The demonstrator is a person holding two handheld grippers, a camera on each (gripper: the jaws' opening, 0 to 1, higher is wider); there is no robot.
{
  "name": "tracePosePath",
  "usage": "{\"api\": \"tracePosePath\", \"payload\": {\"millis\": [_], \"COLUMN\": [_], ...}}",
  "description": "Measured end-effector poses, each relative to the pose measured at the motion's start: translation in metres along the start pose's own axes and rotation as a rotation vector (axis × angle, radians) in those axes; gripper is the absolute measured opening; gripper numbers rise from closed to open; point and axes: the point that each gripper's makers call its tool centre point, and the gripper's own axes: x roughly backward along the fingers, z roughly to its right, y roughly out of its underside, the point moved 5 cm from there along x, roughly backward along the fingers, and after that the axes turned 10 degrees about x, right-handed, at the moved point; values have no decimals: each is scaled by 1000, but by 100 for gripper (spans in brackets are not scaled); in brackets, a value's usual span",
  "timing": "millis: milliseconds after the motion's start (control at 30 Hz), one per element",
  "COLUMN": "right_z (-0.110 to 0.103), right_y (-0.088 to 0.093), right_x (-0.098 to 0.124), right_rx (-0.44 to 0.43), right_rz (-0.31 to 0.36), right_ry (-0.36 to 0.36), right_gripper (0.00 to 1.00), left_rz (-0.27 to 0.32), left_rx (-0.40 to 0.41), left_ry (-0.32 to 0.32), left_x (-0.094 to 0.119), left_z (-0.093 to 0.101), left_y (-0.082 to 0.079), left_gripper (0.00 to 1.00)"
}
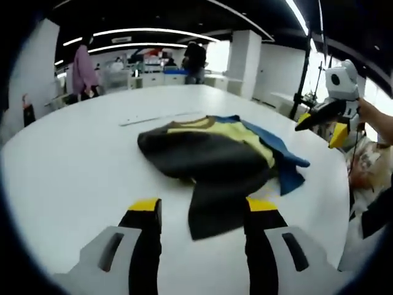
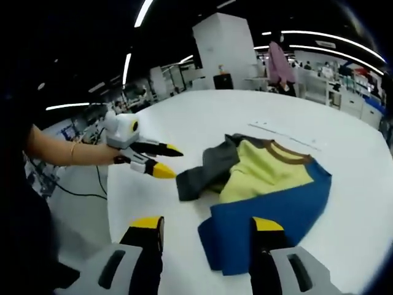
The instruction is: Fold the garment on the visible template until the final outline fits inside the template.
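Note:
A crumpled garment in dark grey, yellow and blue lies on the white table. One dark sleeve stretches toward my left gripper, which hovers open with nothing held. In the right gripper view the blue part lies nearest, the yellow panel behind it and the grey sleeve to the left. My right gripper is open above the blue hem. The left gripper, held by a hand, is open just off the sleeve end. The right gripper hovers open beyond the blue edge.
A thin grey strip lies on the table behind the garment, also visible as a faint line. The table edge drops to the floor, where a cable runs. People stand far off among desks.

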Motion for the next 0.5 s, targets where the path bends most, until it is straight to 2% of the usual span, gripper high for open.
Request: {"api": "tracePosePath", "payload": {"millis": [267,500], "right_z": [-20,-25], "right_y": [18,35], "right_x": [-12,-25], "right_rx": [-14,-15], "right_rz": [-20,-49], "right_ry": [-64,-55], "right_gripper": [41,34], "left_rz": [-18,-28], "left_rx": [11,9], "left_ry": [-40,-52], "left_x": [-3,-5], "left_z": [-2,-1], "left_y": [12,19], "left_gripper": [44,40]}}
